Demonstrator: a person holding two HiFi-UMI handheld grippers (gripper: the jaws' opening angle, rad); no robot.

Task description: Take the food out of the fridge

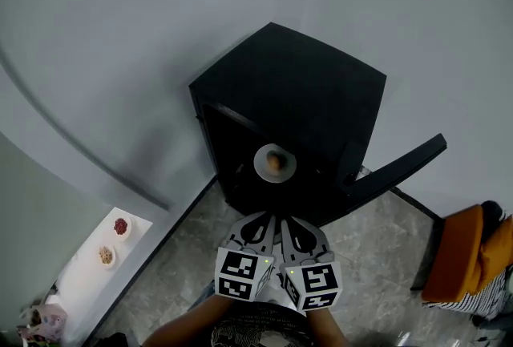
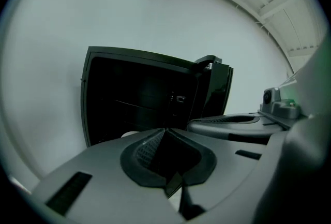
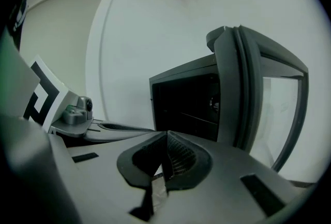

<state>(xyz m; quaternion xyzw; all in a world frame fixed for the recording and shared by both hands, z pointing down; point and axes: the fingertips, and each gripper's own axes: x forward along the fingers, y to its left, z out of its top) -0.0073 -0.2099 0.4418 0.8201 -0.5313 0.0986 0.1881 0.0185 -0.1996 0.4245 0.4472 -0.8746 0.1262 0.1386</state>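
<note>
Both grippers sit nearest the head camera, at 6 o'clock in its view, side by side with their marker cubes almost touching. Left gripper [image 1: 256, 232]: jaws fully together, tips meeting, nothing between them, as confirmed in its own view [image 2: 165, 130]. Right gripper [image 1: 297, 234]: jaws likewise closed tip to tip, with nothing held [image 3: 166, 134]. Each gripper appears at the edge of the other's view, just beside it.

Black fridge [image 1: 296, 81] stands on the floor [image 1: 377, 245] at 12 o'clock from the grippers, against a pale grey wall [image 1: 120, 33]. Its door [image 1: 401, 165] is swung wide open toward 3 o'clock. The interior is dark.

A round white plate [image 1: 264, 171] rests inside the fridge, near the front of the opening, directly ahead of the gripper tips and apart from them. One piece of food [image 1: 275, 162], rounded and orange-brown, lies at the plate's centre. Its kind cannot be determined.

In the left gripper view the fridge opening [image 2: 139, 99] faces the camera, with the door edge-on at 2 o'clock. In the right gripper view the door [image 3: 258, 93] stands at 3 o'clock, and the opening [image 3: 186, 104] lies just left of it.

A white surface [image 1: 84, 273] at 8 o'clock in the head view carries two small bowls [image 1: 120, 226], one with red contents, the other with brownish contents. An orange object [image 1: 461, 253] sits at 4 o'clock, well apart from the fridge.
</note>
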